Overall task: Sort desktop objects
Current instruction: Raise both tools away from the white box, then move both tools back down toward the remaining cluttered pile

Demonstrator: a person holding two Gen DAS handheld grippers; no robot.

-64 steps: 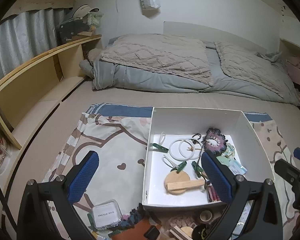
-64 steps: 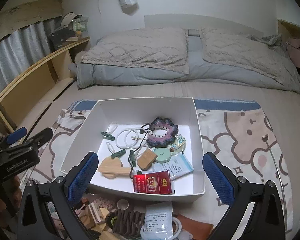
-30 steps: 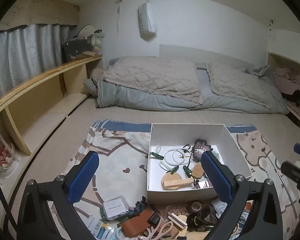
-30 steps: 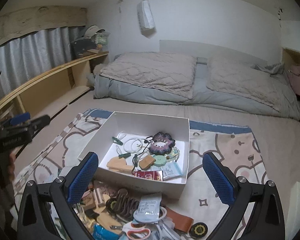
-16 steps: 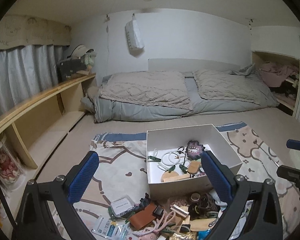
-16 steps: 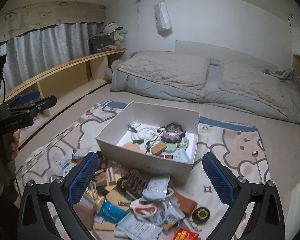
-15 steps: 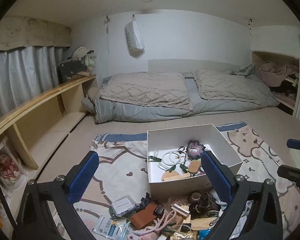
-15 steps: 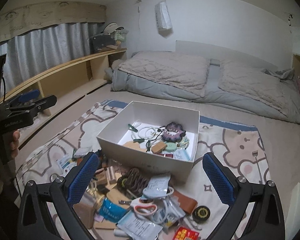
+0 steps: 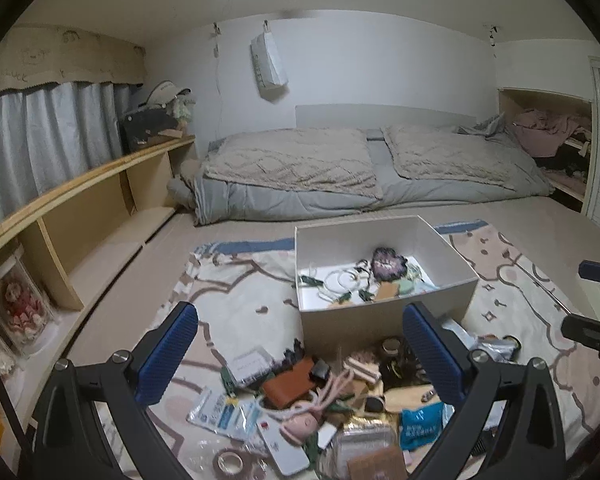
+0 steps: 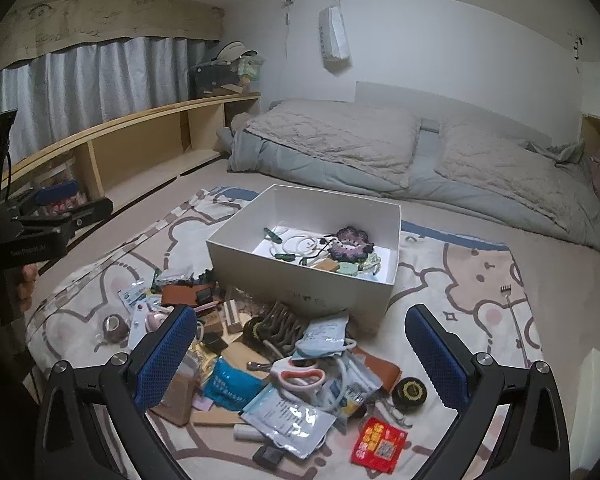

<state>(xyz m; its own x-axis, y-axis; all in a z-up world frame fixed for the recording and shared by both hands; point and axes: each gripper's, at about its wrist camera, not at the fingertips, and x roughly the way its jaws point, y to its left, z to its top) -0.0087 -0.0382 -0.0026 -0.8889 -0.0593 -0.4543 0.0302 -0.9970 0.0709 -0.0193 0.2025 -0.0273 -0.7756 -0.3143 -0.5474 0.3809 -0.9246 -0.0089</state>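
The box (image 10: 300, 276) is white. Under it lies a cream blanket (image 10: 460, 272) with brown cartoon outlines and a blue edge. The scissors (image 10: 300, 376) have orange-and-white handles; a packet (image 10: 378, 444) is red, the curtain (image 10: 100, 80) grey-blue.

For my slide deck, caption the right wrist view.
Open right gripper above a clutter pile beside the part-filled white box.

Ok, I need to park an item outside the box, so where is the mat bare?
The printed mat lies bare right of the white box, and also left of it. The pile in front of the box is crowded.
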